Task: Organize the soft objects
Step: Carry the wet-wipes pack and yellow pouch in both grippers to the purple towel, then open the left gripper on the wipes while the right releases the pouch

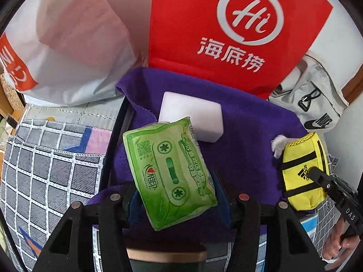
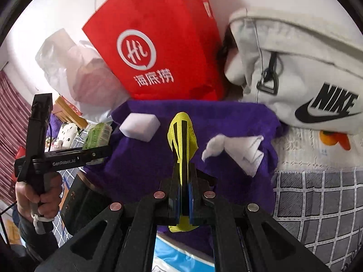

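My left gripper [image 1: 174, 195] is shut on a green tissue pack [image 1: 170, 170] and holds it above a purple towel [image 1: 245, 136]. My right gripper [image 2: 183, 181] is shut on a yellow Adidas pouch [image 2: 181, 133], held edge-on over the same towel [image 2: 140, 158]. The pouch also shows in the left wrist view [image 1: 304, 170], at the right. A white sponge block [image 1: 192, 117] lies on the towel behind the tissue pack; it also shows in the right wrist view [image 2: 140, 127]. A crumpled white tissue [image 2: 238, 149] lies on the towel's right part.
A red bag [image 1: 226, 29] with white lettering stands behind the towel. A white plastic bag [image 1: 74, 45] lies to its left. A grey Nike bag [image 2: 295, 68] sits at the right. A grey checked cloth [image 1: 45, 170] covers the surface around the towel.
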`<state>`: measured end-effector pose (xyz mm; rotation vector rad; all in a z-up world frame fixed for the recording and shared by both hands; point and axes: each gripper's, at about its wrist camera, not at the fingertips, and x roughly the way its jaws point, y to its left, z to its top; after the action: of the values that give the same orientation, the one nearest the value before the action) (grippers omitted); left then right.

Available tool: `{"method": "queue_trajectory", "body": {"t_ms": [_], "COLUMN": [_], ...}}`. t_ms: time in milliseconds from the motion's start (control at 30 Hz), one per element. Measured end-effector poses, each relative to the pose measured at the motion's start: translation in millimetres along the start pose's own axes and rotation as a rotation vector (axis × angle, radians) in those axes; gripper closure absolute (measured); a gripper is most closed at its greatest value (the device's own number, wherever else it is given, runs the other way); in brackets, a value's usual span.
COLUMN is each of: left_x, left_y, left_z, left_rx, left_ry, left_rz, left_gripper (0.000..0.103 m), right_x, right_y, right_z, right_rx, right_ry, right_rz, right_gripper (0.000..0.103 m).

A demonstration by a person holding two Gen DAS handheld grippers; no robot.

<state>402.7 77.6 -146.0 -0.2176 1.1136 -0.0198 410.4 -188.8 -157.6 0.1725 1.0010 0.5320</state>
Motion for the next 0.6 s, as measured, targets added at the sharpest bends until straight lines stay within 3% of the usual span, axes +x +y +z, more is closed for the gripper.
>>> {"method": "queue_trajectory", "body": {"t_ms": [533, 600], "left_x": [33, 36], "left_y": [-9, -11], "left_z": [-2, -2], "left_rx": [0.01, 0.007], "left_ry": [0.078, 0.09], "left_rz": [0.004, 0.008], "left_gripper": [0.048, 0.047], "right_x": [11, 11], "right_y": [-16, -14], "right_z": [-2, -2], "right_rx": [-0.003, -0.018], "right_ry": [0.044, 0.052], "right_rz": [-0.093, -0.105], "right_gripper": [0.086, 0.08]}}
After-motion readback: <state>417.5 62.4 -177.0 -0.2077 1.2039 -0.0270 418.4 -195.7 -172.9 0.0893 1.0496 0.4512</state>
